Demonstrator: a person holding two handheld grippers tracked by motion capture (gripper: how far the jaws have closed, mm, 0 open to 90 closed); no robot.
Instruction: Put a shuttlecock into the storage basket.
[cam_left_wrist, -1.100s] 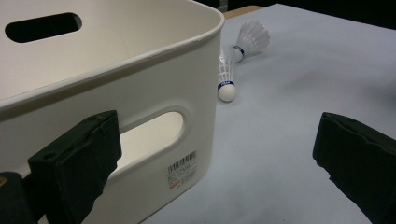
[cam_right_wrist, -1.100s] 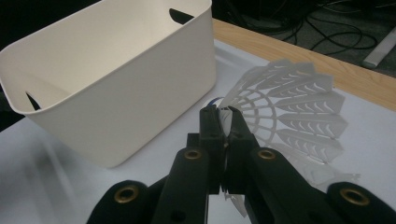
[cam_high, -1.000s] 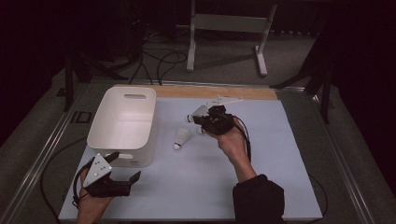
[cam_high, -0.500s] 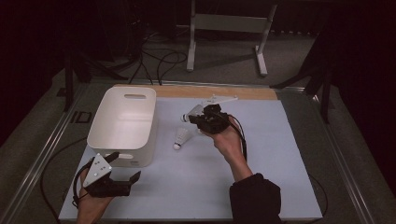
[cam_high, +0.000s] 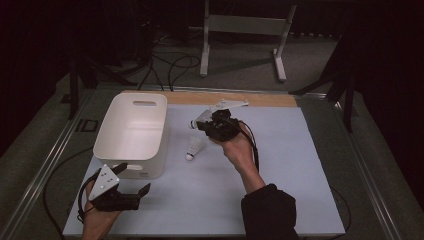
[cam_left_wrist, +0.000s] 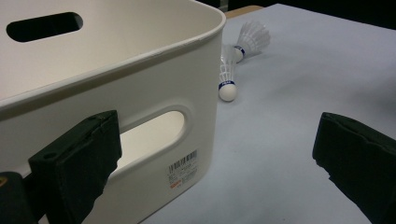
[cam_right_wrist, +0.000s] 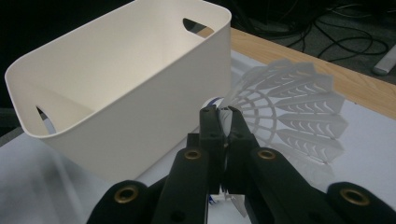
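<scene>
Above the table, the right gripper, fingers clenched on a shuttlecock, had moved closer to the white bin, so dropping it in looked next, while the left gripper waited, fingers open.

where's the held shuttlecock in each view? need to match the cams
High view: the held shuttlecock sits just above centre, at the tip of the right gripper, right of the bin.
Left gripper view: top centre, beyond the bin's corner, behind the shuttlecock lying on the mat.
Right gripper view: right of centre, skirt fanned out, jaws clamped on it.
Shared landmark: the white bin.
</scene>
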